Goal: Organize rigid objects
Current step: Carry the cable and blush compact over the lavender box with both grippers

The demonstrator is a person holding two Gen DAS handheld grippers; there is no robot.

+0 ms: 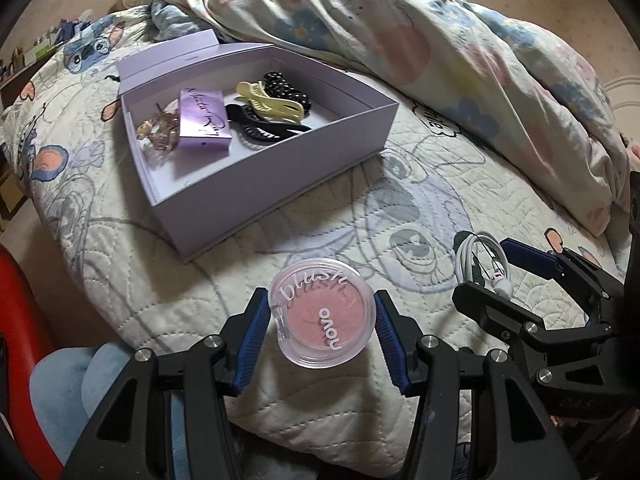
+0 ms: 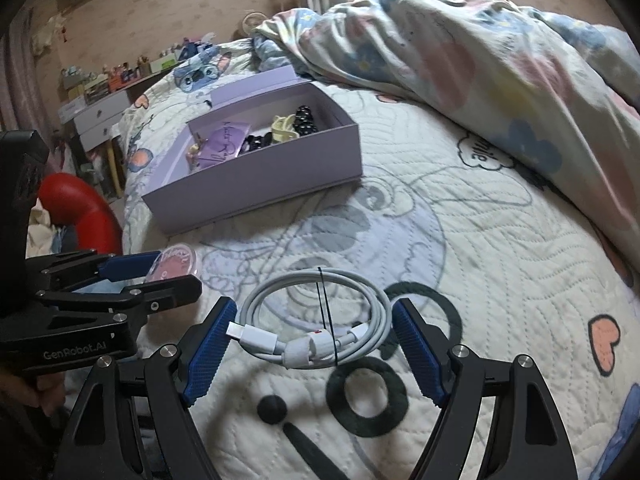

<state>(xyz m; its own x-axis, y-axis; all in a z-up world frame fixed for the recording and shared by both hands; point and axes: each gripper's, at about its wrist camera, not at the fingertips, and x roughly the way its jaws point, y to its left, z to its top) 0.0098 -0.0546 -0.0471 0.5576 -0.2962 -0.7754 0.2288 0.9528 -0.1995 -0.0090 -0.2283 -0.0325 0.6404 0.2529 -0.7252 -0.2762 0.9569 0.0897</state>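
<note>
My left gripper (image 1: 320, 320) is shut on a round clear blush compact (image 1: 320, 312) with pink powder, held just above the quilt. In the right wrist view that gripper (image 2: 176, 272) shows at the left with the compact (image 2: 176, 260) between its blue pads. My right gripper (image 2: 314, 332) is shut on a coiled white charging cable (image 2: 316, 288) tied with a thin black band; its blue pads press the coil's sides. The cable (image 1: 484, 256) also shows at the right of the left wrist view. An open lilac box (image 1: 280, 172) (image 2: 260, 184) lies further back, holding hair clips (image 1: 268, 108), a small purple carton (image 1: 204, 124) and a gold clip (image 1: 158, 130).
A crumpled floral duvet (image 1: 440, 60) (image 2: 500, 60) fills the bed's back right. The printed quilt (image 1: 400, 208) covers the bed. A red curved object (image 2: 80, 208) sits off the bed's left edge. A dresser (image 2: 100, 108) with small items stands by the far wall.
</note>
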